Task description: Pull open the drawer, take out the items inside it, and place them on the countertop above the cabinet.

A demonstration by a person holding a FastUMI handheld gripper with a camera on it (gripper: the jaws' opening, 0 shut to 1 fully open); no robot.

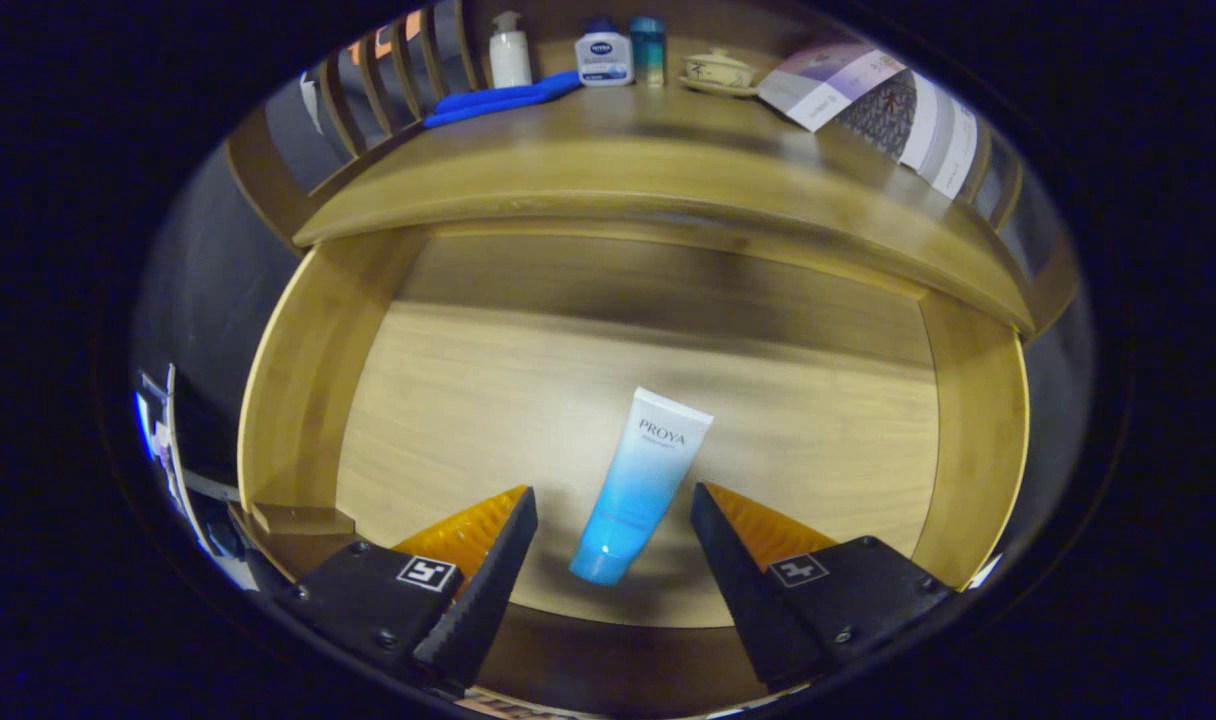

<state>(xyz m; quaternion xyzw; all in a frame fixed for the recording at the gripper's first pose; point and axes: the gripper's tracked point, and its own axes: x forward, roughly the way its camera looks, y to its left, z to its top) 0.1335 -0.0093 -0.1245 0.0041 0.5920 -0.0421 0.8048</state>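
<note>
The wooden drawer (298, 390) is pulled open below me. A white-to-blue tube (640, 485) lies flat on the drawer floor, its blue cap end toward me and its white crimped end pointing toward the cabinet. My gripper (613, 500) hangs open above the drawer, one finger on each side of the tube's cap half, neither touching it. Beyond the drawer runs the cabinet's countertop (648, 150).
At the back of the countertop stand a white pump bottle (509, 50), a white-and-blue bottle (604, 55), a small teal jar (648, 48) and a lidded cup on a saucer (718, 72). A blue flat item (498, 98) lies at its left, an open magazine (873, 105) at its right.
</note>
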